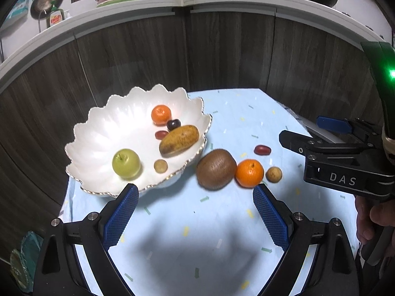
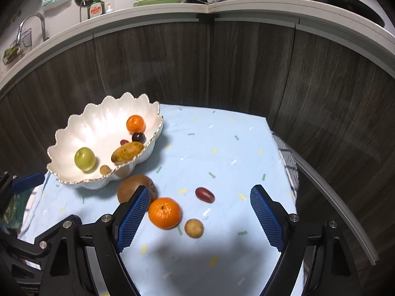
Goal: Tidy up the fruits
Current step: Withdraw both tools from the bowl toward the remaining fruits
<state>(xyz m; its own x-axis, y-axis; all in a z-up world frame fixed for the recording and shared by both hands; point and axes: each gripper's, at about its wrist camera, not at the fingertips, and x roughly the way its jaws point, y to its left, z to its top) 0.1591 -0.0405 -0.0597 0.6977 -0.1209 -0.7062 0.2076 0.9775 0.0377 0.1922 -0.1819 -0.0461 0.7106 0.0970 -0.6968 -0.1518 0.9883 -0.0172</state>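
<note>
A white scalloped bowl (image 1: 98, 133) (image 2: 81, 133) holds a green apple (image 1: 126, 163), an orange (image 1: 161, 115), a yellow-brown mango (image 1: 179, 139), a dark grape, a red grape and a small tan fruit. On the blue cloth beside it lie a kiwi (image 1: 216, 169) (image 2: 130, 187), an orange (image 1: 249, 173) (image 2: 164, 212), a red grape (image 1: 262, 150) (image 2: 204, 194) and a small tan fruit (image 1: 273, 174) (image 2: 194, 228). My left gripper (image 1: 196, 192) stands open just short of the kiwi. My right gripper (image 2: 200, 197) (image 1: 318, 133) is open over the loose fruits, holding nothing.
Dark wood panels rise behind the table, under a white counter (image 2: 246, 7) crowded with pans and dishes. A checked towel (image 2: 287, 162) hangs at the table's right edge. A hand (image 1: 375, 219) grips the right tool. Bare cloth (image 1: 197, 234) lies in front.
</note>
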